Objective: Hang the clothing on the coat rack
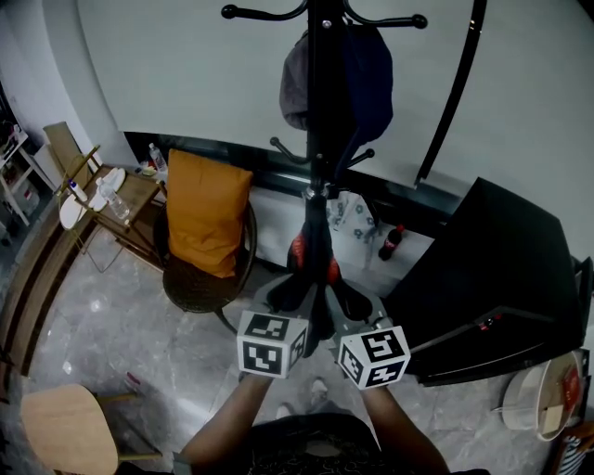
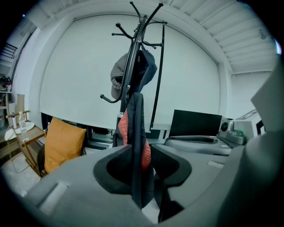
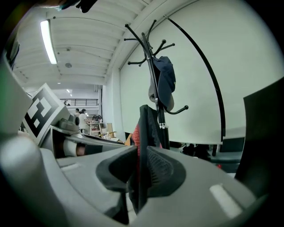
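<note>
Both left gripper [image 2: 141,164] and right gripper [image 3: 137,170] clamp a black-and-red garment [image 1: 314,250] below the coat rack [image 1: 320,111]; it is not yet hung.

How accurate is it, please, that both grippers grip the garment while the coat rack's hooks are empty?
Not empty: the head view shows a grey cap and dark blue cap on the coat rack; left gripper and right gripper do grip the garment.

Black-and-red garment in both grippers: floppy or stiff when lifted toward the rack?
Probably floppy: the garment is pinched into a thin fold by the left gripper and right gripper. Likely light, being thin fabric. It may sag between grips.
</note>
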`<state>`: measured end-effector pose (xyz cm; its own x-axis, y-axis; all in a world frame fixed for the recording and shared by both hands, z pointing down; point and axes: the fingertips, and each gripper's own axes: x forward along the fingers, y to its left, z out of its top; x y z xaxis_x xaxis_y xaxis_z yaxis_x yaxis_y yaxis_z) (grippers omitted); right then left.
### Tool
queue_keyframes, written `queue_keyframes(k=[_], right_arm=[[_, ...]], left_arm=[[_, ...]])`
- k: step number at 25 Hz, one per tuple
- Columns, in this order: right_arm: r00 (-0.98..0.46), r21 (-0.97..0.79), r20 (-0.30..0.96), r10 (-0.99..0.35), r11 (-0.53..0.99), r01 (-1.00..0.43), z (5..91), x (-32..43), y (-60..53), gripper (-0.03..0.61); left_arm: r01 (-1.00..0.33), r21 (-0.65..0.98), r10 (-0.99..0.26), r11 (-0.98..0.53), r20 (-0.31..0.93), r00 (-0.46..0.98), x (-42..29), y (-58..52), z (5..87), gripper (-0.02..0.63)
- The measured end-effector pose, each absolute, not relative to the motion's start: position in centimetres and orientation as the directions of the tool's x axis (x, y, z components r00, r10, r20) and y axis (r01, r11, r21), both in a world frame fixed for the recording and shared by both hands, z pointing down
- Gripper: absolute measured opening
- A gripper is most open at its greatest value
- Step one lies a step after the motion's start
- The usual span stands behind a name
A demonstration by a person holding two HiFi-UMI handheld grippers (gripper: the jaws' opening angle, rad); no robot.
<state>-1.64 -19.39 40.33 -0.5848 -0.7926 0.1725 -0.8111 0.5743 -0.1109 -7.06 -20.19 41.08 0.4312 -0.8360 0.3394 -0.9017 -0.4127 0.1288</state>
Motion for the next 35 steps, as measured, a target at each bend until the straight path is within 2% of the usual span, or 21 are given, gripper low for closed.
queue_keyframes(k=[6, 9, 19, 35], right_arm=[[-0.577, -0.102, 0.164, -0.800, 0.568, -0.816, 39.7, -1.7, -17.6, 0.057], [-0.574, -0.097, 0.159, -0.803, 0.566, -0.819, 39.3, -1.9, -16.6, 0.046], [-0.573, -0.066, 0.146, -0.806, 0.570, -0.819, 38.2, -2.9, -13.2, 0.003], [-0.566, -0.035, 0.131, -0.814, 0.567, -0.823, 37.7, -3.6, -10.9, 0.002]], left_arm=[[-0.887, 0.130, -0.826, -0.443, 0.326, 0.460, -6.5, -18.4, 40.6, 0.127], [-0.882, 0.132, -0.826, -0.453, 0.311, 0.470, -6.4, -17.4, 40.3, 0.085], [-0.867, 0.140, -0.825, -0.477, 0.267, 0.498, -6.8, -14.2, 39.1, 0.008], [-0.863, 0.147, -0.839, -0.483, 0.206, 0.504, -7.6, -12.1, 38.3, 0.006]])
